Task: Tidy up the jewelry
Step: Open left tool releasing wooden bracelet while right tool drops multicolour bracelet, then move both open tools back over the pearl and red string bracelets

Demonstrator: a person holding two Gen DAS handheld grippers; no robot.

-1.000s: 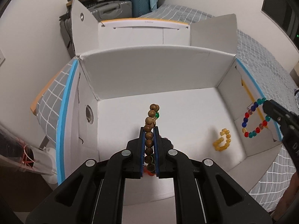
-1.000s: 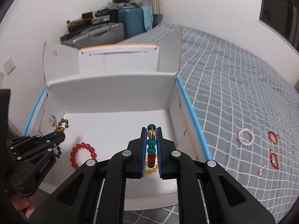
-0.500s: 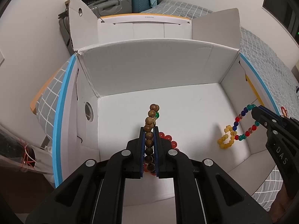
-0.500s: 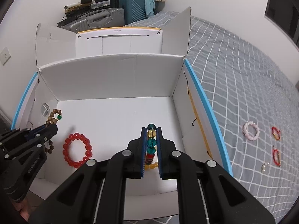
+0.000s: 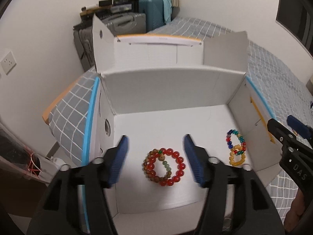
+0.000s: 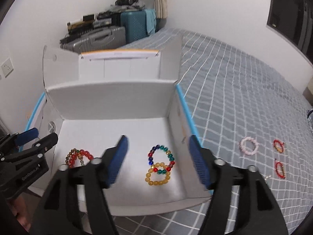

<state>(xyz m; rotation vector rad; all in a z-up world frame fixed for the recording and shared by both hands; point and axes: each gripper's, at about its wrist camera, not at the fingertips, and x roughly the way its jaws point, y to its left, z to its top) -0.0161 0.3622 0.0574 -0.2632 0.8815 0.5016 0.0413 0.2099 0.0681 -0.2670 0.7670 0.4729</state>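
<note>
Fingers (image 5: 122, 154) spread | wooden bracelet (image 5: 154, 165) lying between, untouched

The left gripper (image 5: 155, 156) hangs with its blue-padded fingers (image 5: 119, 159) spread wide, holding nothing. The right gripper (image 6: 159, 158) is likewise spread wide and empty, alongside it.

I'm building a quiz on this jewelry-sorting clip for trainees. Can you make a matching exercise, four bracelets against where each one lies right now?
Things:
1. red bead bracelet
2. brown wooden bracelet
3. multicolour bracelet
4. pink bracelet

Places:
A. on the grey bedspread, outside the box
B. in the white box, overlapping the yellow bracelet
C. in the box, lying across the red one's left side
D. in the box, below the open left gripper

Pairs: 1-D, 2-C, 3-B, 4-A
</note>
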